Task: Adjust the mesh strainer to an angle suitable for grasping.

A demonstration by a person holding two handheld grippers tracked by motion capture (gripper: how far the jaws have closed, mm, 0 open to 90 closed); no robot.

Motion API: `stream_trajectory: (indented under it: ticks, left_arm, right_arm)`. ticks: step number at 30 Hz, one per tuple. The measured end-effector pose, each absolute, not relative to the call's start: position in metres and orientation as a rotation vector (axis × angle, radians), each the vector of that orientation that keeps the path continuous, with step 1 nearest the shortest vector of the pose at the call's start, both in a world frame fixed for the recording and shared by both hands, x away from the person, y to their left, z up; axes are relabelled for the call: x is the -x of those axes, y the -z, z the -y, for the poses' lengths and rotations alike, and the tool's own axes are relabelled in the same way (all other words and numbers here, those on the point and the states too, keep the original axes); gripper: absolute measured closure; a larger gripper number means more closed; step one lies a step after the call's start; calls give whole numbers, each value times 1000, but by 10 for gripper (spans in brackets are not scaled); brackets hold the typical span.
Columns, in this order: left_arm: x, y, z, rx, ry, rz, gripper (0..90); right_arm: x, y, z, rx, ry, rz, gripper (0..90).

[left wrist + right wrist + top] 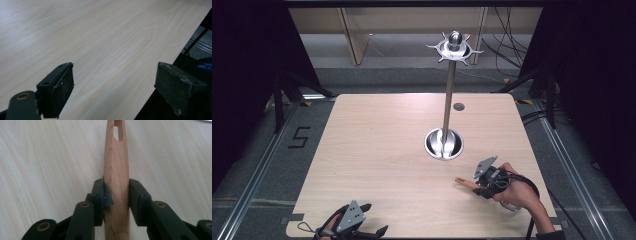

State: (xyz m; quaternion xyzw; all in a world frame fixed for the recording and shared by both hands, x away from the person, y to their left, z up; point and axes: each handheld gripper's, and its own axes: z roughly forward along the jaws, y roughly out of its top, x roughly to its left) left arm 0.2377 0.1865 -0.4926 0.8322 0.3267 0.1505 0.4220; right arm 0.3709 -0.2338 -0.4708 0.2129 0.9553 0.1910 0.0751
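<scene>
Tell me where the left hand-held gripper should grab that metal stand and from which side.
Judging by its shape, take the metal stand on its thin upright pole, about mid-height, between the round base and the pronged top ring. Bring the left hand-held gripper in level from the near left side, jaws straddling the pole. The right hand-held gripper, shut on the wooden handle, occupies the right.

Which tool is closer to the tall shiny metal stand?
The right tool. It sits just in front and to the right of the metal stand, gripping a wooden handle. The left tool waits open at the table's near edge.
</scene>
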Motion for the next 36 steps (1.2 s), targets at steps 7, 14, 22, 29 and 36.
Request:
stream_trajectory:
  ticks: [7, 14, 22, 29, 36]
  left_arm:
    - [-238, 493, -186, -2069, -374, -829, 149]
    - [-241, 491, -187, -2080, -379, -802, 149]
    - [-240, 493, -184, -2028, -354, -851, 149]
    - [-242, 492, -187, -2075, -378, -801, 149]
    - [-242, 491, -187, -2062, -371, -801, 148]
  right_arm:
    - [-369, 454, 243, -711, -705, -2765, 687]
    - [-365, 439, 254, -780, -831, -2667, 689]
    - [-364, 423, 270, -770, -976, -2592, 695]
    - [-364, 414, 282, -800, -1084, -2545, 700]
    - [-362, 405, 291, -834, -1297, -2477, 701]
